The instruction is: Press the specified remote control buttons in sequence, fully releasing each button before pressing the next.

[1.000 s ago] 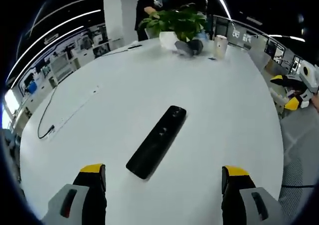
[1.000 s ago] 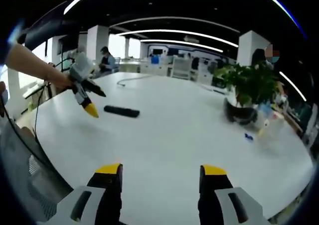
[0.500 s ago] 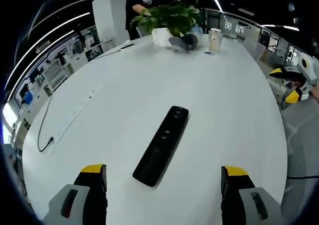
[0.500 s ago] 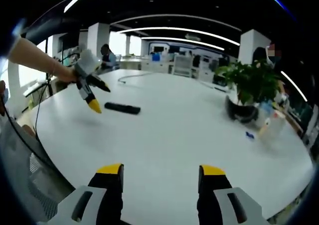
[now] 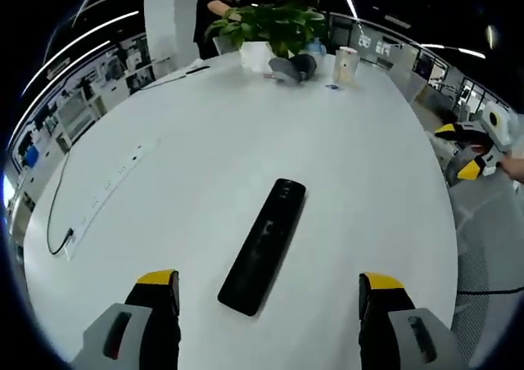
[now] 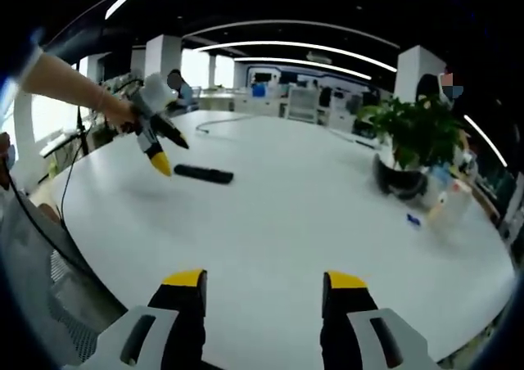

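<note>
The black remote [image 5: 264,245] is lying flat on the white tabletop [image 5: 368,182], just ahead of the left tool [image 5: 266,292], whose jaws are standing spread above it. The right tool [image 6: 263,282] is hovering well apart over the tabletop's near edge, jaws likewise spread and holding nothing.

No writing, label, brand or number could be read in either view. The black remote [image 5: 264,245] lying on the white worktop [image 5: 368,182] showed only faint button shapes on its face, too small and blurred to make out any marking, and the paper cup [image 5: 346,64] beside the plant showed none either.
</note>
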A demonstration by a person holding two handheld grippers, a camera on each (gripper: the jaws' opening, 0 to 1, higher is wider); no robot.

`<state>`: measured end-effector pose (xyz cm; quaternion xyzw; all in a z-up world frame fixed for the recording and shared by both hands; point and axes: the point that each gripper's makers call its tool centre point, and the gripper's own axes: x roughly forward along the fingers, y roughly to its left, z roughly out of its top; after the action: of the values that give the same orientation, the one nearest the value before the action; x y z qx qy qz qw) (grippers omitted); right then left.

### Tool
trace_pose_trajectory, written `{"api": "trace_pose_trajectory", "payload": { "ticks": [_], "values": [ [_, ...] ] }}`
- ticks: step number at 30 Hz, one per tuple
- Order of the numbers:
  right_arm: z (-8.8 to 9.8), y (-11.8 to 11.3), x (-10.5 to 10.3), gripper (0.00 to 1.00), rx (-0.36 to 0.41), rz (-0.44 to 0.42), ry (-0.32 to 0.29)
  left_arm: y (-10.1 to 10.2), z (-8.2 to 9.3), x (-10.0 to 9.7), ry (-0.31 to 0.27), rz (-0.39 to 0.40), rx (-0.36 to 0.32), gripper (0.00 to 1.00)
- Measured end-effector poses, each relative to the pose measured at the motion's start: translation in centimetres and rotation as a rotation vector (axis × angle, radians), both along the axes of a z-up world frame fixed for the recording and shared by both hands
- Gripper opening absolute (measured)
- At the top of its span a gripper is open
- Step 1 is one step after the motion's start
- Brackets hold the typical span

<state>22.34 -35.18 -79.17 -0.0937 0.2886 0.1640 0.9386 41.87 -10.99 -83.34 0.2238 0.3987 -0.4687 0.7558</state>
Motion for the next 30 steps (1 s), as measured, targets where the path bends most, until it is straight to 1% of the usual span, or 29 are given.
{"api": "trace_pose_trajectory", "payload": {
  "ticks": [3,6,10,14,17,20,25,30],
  "values": [
    [-0.1,0.1,-0.1,0.53,-0.005,0.005,0.005,0.1,0.0,0.3,-0.003,-0.004,0.004,0.92],
    [-0.2,0.1,-0.1,0.52,-0.008,0.006,0.010,-0.3,0.2,0.4,-0.009,-0.019,-0.029,0.91],
    [-0.3,0.0,-0.1,0.51,-0.011,0.007,0.014,-0.2,0.0,0.9,-0.015,-0.032,-0.031,0.85],
    [-0.5,0.1,-0.2,0.50,-0.011,0.011,0.026,-0.5,-0.3,1.3,-0.013,-0.037,-0.033,0.82],
    [-0.7,0.0,-0.3,0.49,-0.020,0.013,0.038,-0.5,-1.0,1.4,0.018,-0.031,-0.014,0.78],
    [-0.9,-0.1,-0.3,0.48,-0.019,0.012,0.049,-0.6,-1.4,1.4,0.022,-0.044,0.002,0.74],
    [-1.0,0.0,-0.4,0.46,-0.022,0.018,0.057,-0.7,-2.2,1.1,0.011,-0.110,0.047,0.70],
    [-1.1,0.0,-0.5,0.45,-0.025,0.018,0.064,-0.6,-3.3,0.7,0.028,-0.159,0.099,0.62]
  ]
}}
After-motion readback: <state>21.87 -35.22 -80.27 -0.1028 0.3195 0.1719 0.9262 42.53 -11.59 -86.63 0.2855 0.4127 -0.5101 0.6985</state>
